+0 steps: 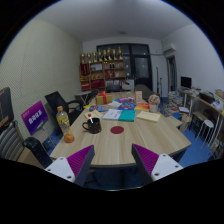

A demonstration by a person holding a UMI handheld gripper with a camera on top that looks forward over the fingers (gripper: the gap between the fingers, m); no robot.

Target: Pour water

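Hovering open, empty fingers before wooden table, bottle perhaps holding yellow liquid, dark cup

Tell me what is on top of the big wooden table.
On the table: a bottle, a dark cup, a red item, papers and boxes. Far clutter is too small to identify. The open fingers hold nothing.

I see wooden surface ahead; yellow bottle, dark pot, papers, teal sheet on it.
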